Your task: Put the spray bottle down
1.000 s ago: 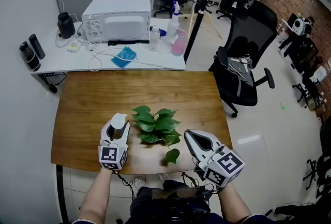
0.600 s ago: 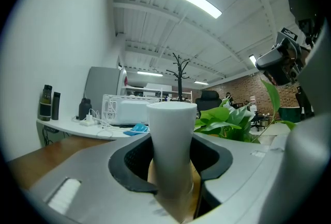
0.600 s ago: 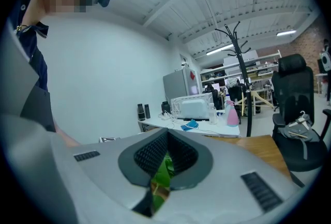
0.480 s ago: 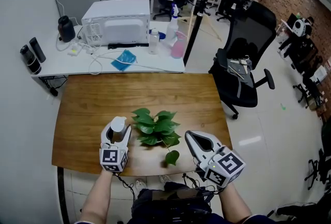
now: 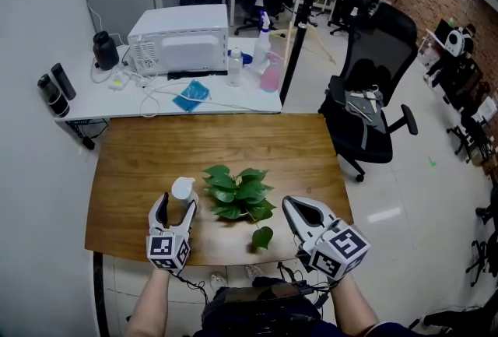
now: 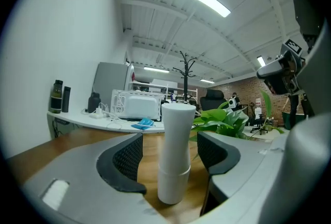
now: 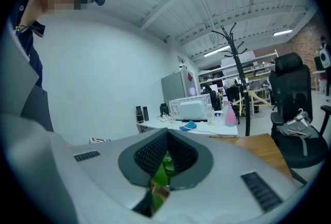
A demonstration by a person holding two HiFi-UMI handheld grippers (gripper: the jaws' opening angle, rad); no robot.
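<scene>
At the lower left, your left claw [image 5: 177, 205] has just been opening and stands wide, pads clear of the white spray bottle [image 5: 182, 188] upright between them on the wooden tabletop [image 5: 140, 164]; just right sits the leafy plant [image 5: 241, 194], then your right claw [image 5: 292, 205], pinched together on nothing

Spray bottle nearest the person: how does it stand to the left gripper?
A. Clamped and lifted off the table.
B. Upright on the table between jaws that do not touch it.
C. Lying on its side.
B: the spray bottle stands upright on the table, a gap at each side between it and the jaws of the left gripper, which have just been opening.
</scene>
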